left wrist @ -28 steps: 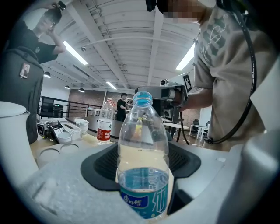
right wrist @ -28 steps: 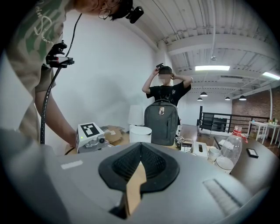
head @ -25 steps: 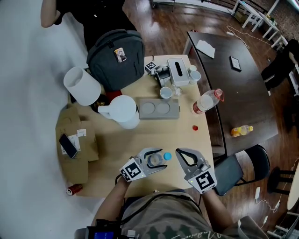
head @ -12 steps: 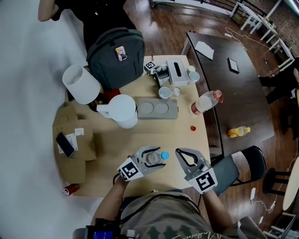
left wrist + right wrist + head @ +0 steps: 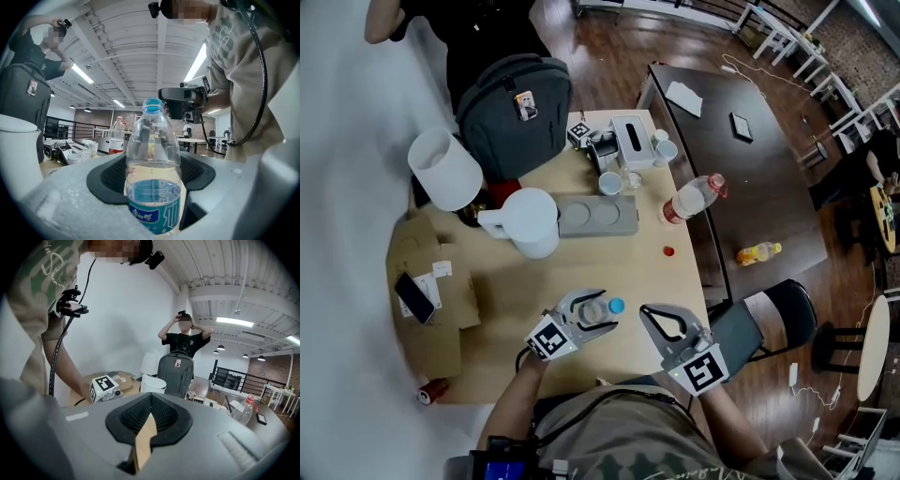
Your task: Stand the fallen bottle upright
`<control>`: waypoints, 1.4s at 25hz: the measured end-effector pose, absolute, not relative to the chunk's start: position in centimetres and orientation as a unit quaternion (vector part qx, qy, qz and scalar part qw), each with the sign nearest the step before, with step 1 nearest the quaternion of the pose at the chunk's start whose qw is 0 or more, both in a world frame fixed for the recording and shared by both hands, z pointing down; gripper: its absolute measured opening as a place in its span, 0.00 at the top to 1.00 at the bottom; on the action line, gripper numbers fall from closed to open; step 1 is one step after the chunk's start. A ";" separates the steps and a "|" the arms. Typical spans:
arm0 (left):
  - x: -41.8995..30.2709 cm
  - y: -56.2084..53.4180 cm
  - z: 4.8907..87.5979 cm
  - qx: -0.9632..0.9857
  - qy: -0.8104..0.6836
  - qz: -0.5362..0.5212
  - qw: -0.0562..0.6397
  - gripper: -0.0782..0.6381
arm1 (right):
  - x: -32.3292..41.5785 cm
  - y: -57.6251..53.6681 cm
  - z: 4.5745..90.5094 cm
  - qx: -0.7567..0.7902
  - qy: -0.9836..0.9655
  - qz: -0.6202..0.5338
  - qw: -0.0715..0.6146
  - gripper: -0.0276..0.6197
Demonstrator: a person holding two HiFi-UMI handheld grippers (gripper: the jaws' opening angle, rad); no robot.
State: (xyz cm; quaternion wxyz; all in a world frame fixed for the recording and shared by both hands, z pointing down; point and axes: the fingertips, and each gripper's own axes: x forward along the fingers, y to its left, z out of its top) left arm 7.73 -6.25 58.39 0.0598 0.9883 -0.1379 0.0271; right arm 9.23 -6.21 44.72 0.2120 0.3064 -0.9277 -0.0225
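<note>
A clear bottle (image 5: pixel 591 312) with a blue cap and a blue label is near the front edge of the wooden table (image 5: pixel 609 262). My left gripper (image 5: pixel 606 313) is shut on it. In the left gripper view the bottle (image 5: pixel 153 197) stands upright between the jaws of the left gripper (image 5: pixel 152 161), cap on top, and some water shows at label height. My right gripper (image 5: pixel 648 312) hangs just right of the bottle, apart from it and shut on nothing. In the right gripper view, the right gripper (image 5: pixel 150 417) has its dark pads meeting.
A red-capped bottle (image 5: pixel 689 199) is at the table's right edge, with a loose red cap (image 5: pixel 668 250) nearby. Further back are a white pitcher (image 5: pixel 525 220), a grey tray (image 5: pixel 595 216), cups (image 5: pixel 609 183) and a backpack (image 5: pixel 511 112). A cardboard box (image 5: pixel 422 300) sits left, a dark table (image 5: pixel 731 178) right.
The head view has drifted, so the whole scene sits lower and further left. The left gripper keeps its hold on the bottle. The right gripper stays shut beside it.
</note>
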 end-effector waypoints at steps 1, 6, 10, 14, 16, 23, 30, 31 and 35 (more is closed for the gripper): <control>7.7 -6.2 58.4 0.989 -0.135 0.024 0.057 0.44 | 9.2 -5.9 44.7 0.308 -0.926 -0.024 0.218 0.95; 7.2 -5.8 58.7 0.991 -0.121 0.004 0.054 0.44 | 8.0 -4.0 45.3 0.307 -0.919 -0.023 0.244 0.95; 6.6 -4.4 60.6 0.993 -0.100 0.020 0.060 0.44 | 6.8 -2.4 45.6 0.310 -0.918 -0.006 0.249 0.95; 6.0 -3.8 62.1 0.993 -0.091 0.033 0.066 0.44 | 5.6 -1.7 46.0 0.312 -0.920 0.004 0.238 0.95; 5.7 -3.6 62.4 0.993 -0.093 0.030 0.066 0.44 | 5.3 -1.6 46.2 0.312 -0.920 0.004 0.239 0.95; 5.7 -2.8 62.9 0.995 -0.078 0.027 0.060 0.44 | 3.8 -1.9 46.6 0.312 -0.921 0.019 0.234 0.95; 4.7 -2.4 63.0 0.995 -0.081 0.022 0.061 0.44 | 2.3 -2.8 48.3 0.303 -0.912 0.046 0.271 0.95; 4.6 -2.4 62.9 0.994 -0.083 0.020 0.063 0.44 | 2.3 -2.9 48.7 0.305 -0.909 0.053 0.278 0.95; 4.2 -2.7 62.7 0.994 -0.088 0.018 0.066 0.44 | 1.5 -3.0 50.2 0.280 -0.906 0.081 0.308 0.71</control>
